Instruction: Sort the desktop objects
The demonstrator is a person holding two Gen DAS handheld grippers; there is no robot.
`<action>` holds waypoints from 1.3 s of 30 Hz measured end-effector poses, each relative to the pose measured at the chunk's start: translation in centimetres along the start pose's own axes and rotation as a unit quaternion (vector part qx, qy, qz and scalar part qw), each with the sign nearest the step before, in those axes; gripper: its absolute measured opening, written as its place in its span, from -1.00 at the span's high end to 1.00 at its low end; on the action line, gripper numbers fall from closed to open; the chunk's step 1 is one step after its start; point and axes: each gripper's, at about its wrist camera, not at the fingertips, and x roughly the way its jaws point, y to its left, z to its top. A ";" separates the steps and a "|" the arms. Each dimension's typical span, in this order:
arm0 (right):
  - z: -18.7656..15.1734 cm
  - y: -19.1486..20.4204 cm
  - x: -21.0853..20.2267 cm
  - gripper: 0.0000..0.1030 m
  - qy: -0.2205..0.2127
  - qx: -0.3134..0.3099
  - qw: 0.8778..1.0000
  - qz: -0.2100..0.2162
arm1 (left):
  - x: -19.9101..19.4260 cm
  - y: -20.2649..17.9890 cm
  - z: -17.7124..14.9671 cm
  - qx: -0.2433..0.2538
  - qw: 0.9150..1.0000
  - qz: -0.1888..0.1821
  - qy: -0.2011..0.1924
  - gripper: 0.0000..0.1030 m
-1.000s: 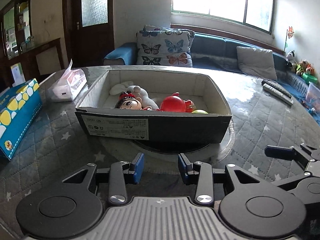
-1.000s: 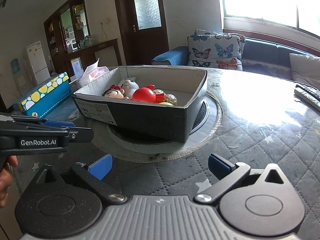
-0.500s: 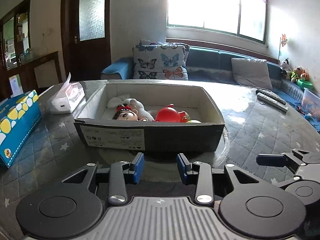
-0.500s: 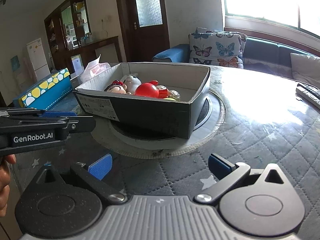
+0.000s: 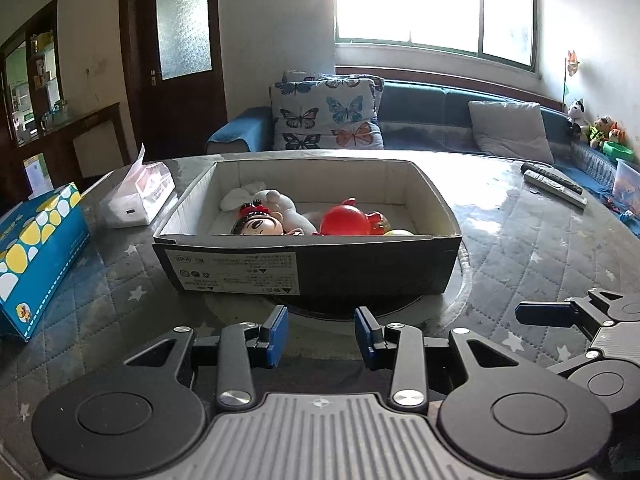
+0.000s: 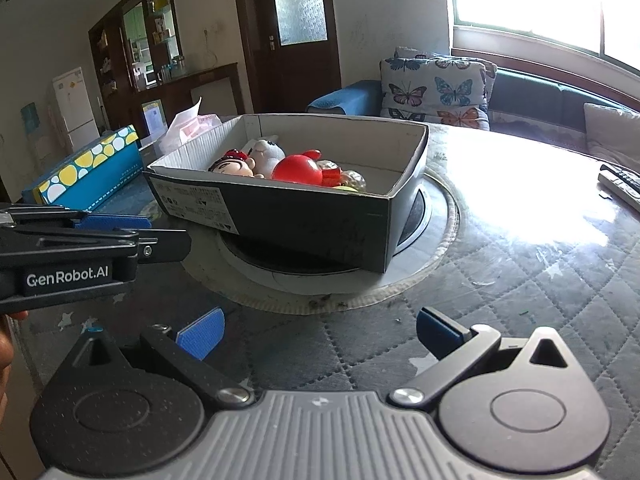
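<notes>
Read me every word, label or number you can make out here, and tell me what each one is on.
"GenRobot.AI": on the side of the left gripper.
White label on the box: print too small to read.
Tissue pack: print blurred.
Blue carton: only a small duck logo, no readable words.

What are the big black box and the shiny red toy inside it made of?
The box looks like cardboard: thin folded walls, dull black outside, pale inside, with a printed paper label. The red toy looks like hard, glossy plastic, since window light glints on its smooth, round surface; it might be rubbery instead.
</notes>
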 end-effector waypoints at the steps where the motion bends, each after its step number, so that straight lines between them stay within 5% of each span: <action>1: 0.0 0.0 0.1 -1.00 0.001 0.000 1.000 -0.001 | 0.1 0.0 0.0 0.001 1.000 0.002 0.002 0.24; 39: 1.6 0.6 3.2 -1.00 0.022 0.007 1.000 -0.006 | 2.7 2.8 0.7 -0.034 0.999 0.021 0.036 0.24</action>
